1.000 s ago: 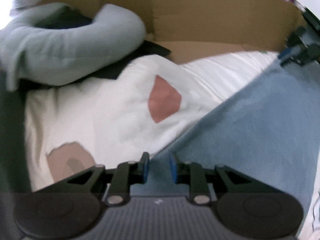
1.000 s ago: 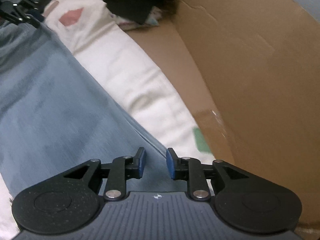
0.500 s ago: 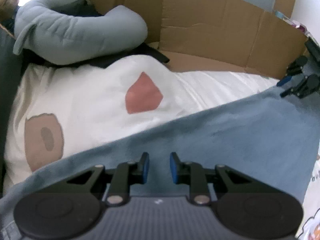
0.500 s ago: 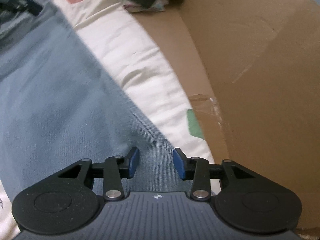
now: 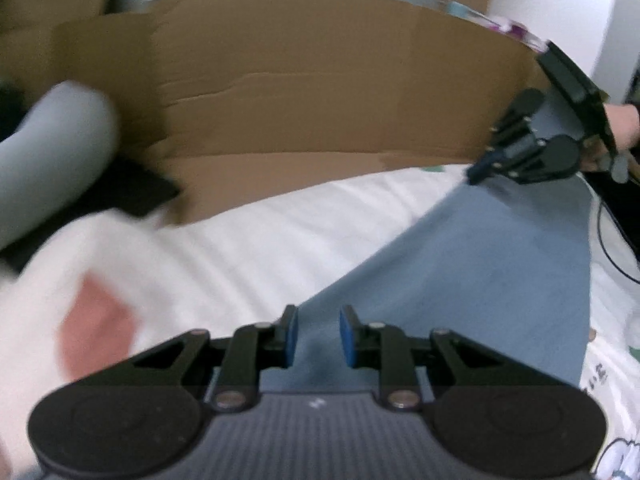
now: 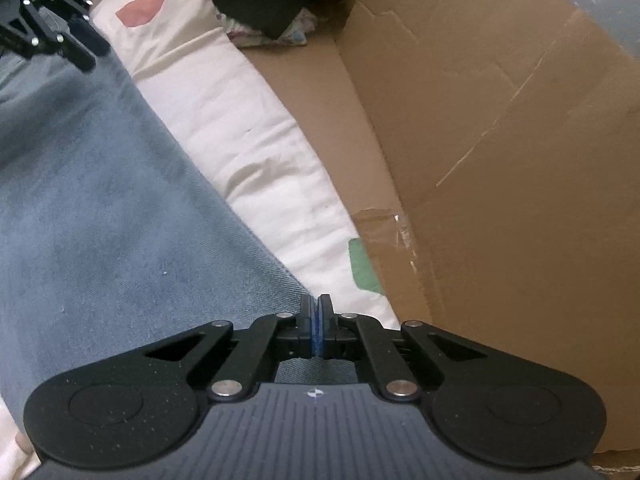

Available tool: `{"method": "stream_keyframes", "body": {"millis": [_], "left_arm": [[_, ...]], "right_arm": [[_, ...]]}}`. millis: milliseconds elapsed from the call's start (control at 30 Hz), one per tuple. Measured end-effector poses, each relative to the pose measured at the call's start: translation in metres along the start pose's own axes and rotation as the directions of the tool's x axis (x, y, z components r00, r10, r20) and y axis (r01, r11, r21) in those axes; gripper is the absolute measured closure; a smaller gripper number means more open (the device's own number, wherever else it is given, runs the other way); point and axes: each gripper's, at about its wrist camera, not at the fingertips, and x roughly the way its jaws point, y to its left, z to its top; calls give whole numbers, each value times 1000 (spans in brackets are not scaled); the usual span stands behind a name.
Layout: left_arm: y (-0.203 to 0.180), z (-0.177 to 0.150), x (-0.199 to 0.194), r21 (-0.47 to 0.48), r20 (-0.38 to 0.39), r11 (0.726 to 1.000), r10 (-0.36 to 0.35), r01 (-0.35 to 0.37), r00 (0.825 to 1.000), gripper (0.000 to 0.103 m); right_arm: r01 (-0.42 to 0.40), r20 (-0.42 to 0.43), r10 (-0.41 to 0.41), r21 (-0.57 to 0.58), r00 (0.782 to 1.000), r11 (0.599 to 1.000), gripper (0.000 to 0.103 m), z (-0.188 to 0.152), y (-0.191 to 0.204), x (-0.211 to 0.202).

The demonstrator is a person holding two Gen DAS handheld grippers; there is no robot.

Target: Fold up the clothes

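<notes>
Since the earlier frames your right gripper (image 6: 316, 330) has gone from parted to pressed together, with the corner of the blue-grey garment (image 6: 104, 208) nipped between its pads at the bottom centre of the right wrist view. Your left gripper (image 5: 316, 334) has swung across, so the cardboard wall (image 5: 320, 92) now fills the top of its frame and the picture smears. Its jaws stand a little apart with cloth lying between them; you cannot tell from this view whether the pads actually bite.

The garment runs as a stretched band from lower centre to upper right of the left view, over the white bedding (image 5: 248, 248).

Your risk is uneven hold: if the left pads only straddle the fabric, a pull will likely slip that edge out and skew the fold. Fast sweeping could also drag the bedding or catch the cardboard.
</notes>
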Motion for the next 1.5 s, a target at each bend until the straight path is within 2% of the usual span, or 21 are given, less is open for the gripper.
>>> {"method": "stream_keyframes", "body": {"millis": [167, 333, 400, 467, 733, 900, 1033, 1067, 1100, 1133, 1233, 1333, 1500], "left_arm": [[-29, 26, 40, 69, -10, 996, -56, 56, 998, 79], [-50, 49, 67, 101, 5, 989, -111, 110, 994, 79], [-60, 57, 77, 111, 8, 985, -134, 132, 991, 79], [-69, 63, 88, 126, 4, 980, -152, 151, 988, 79], [-95, 77, 125, 137, -25, 969, -204, 206, 979, 79], [-106, 83, 136, 147, -29, 963, -225, 226, 974, 78], [-110, 85, 141, 161, -35, 959, -232, 235, 972, 80], [-111, 85, 141, 168, -35, 958, -230, 233, 973, 83], [-111, 85, 141, 172, -30, 958, -228, 230, 973, 86], [-112, 84, 139, 173, -20, 959, -225, 225, 974, 88], [-112, 81, 135, 176, 12, 961, -217, 212, 976, 93], [-114, 80, 131, 188, 39, 963, -206, 195, 978, 95], [-108, 82, 136, 149, 28, 967, -214, 208, 976, 95]], "right_arm": [[8, 5, -8, 30, 1000, 1000, 103, -3, 3, 11], [43, 32, -45, 62, 998, 997, 96, -14, -11, -5], [61, 18, -62, 57, 998, 997, 74, -22, -18, -10], [78, 1, -78, 49, 997, 996, 66, -30, -24, -13], [105, -76, -104, 9, 992, 994, 64, -56, -34, -9], [104, -95, -109, -54, 990, 993, 59, -56, -35, -5], [70, -92, -80, -107, 992, 992, 61, -53, -31, 3], [50, -92, -61, -110, 994, 993, 67, -53, -30, 4], [26, -93, -36, -109, 995, 994, 86, -53, -29, 5], [21, -89, -33, -127, 995, 992, 88, -53, -27, 5], [48, -64, -61, -176, 996, 983, 103, -54, -21, 1], [82, -37, -88, -134, 995, 988, 103, -47, -26, -9], [101, -56, -109, -127, 993, 987, 103, -35, -24, -1]]}}
